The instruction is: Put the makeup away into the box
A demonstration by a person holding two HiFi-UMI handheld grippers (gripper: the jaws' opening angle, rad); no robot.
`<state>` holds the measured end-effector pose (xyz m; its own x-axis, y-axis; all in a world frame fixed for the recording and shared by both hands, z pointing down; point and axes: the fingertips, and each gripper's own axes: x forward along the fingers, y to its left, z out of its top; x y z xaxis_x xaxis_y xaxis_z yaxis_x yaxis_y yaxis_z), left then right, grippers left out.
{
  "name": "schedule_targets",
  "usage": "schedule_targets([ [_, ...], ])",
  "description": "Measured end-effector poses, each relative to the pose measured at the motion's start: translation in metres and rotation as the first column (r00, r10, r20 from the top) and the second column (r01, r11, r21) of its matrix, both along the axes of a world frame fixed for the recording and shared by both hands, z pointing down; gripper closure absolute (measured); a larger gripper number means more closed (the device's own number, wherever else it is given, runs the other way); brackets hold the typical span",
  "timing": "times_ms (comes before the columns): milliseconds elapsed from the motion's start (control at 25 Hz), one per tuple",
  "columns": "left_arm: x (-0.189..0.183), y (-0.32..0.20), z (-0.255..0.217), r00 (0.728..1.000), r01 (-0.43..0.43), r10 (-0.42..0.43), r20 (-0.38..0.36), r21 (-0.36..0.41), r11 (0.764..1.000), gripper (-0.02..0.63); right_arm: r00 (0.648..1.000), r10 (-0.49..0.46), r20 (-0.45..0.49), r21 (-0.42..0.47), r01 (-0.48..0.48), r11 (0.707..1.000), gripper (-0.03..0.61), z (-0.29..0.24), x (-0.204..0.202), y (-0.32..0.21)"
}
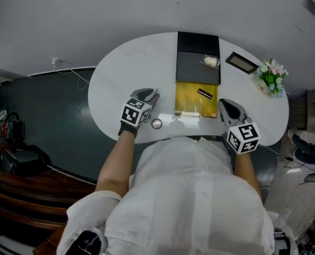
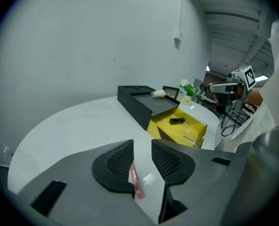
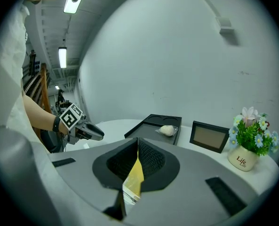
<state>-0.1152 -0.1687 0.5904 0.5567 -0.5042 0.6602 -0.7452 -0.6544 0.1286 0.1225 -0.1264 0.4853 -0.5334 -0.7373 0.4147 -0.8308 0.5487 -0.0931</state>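
Your L claw (image 1: 150, 95) (image 2: 141, 150) sits low over the white table (image 1: 120, 68), left of the box, jaws part-open w/ a narrow gap. A slim pink makeup stick (image 2: 137, 185) lies in that gap, up against the pad on the left of the left gripper view. The other pad is clear of it, so there's no squeeze on it.

Just R of that claw's body, a small round silvery item (image 1: 156, 124) rests on the table; can't tell what it is.

Mid-table you've got the yellow box (image 1: 189, 97), open, w/ a short black tube (image 1: 204, 93) lying inside, nearer its R side. At the box's far edge is the black lid (image 1: 198, 70), w/ a pale wrapped lump (image 1: 211, 62) on its R part.

Your R claw (image 1: 224, 104) (image 3: 137, 147) is at the box's near R corner, jaws nearly together, pinched on a yellow strip of the box.

Further R & back: a dark picture frame (image 1: 242, 62), then a small pot of flowers (image 1: 270, 77) near the table edge.
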Motion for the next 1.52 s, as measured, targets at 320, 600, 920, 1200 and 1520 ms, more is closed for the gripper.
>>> schedule_targets([
  [320, -0.009, -0.001, 0.038, 0.997, 0.022, -0.012, 0.081, -0.127, 0.992, 0.482, 0.999, 0.031, -0.010, -0.014, -0.031, 0.999, 0.565, 0.005, 0.012, 0.003],
  [600, -0.012, 0.001, 0.059, 0.989, 0.030, -0.001, 0.145, -0.199, 0.980, 0.483, 0.999, 0.038, -0.016, -0.024, -0.039, 0.999, 0.565, 0.007, 0.014, 0.005],
  [920, -0.014, 0.002, 0.075, 0.978, 0.040, 0.010, 0.209, -0.235, 0.971, 0.483, 0.999, 0.045, -0.026, -0.030, -0.045, 0.999, 0.565, 0.007, 0.015, 0.004],
  [1200, -0.022, 0.004, 0.080, 0.967, 0.073, -0.009, 0.256, -0.240, 0.968, 0.541, 0.999, 0.045, -0.027, -0.026, -0.046, 0.999, 0.565, 0.006, 0.016, 0.004],
  [1520, -0.024, 0.003, 0.082, 0.960, 0.080, -0.012, 0.281, -0.232, 0.970, 0.554, 0.999, 0.040, -0.033, -0.026, -0.041, 0.999, 0.565, 0.007, 0.015, 0.003],
])
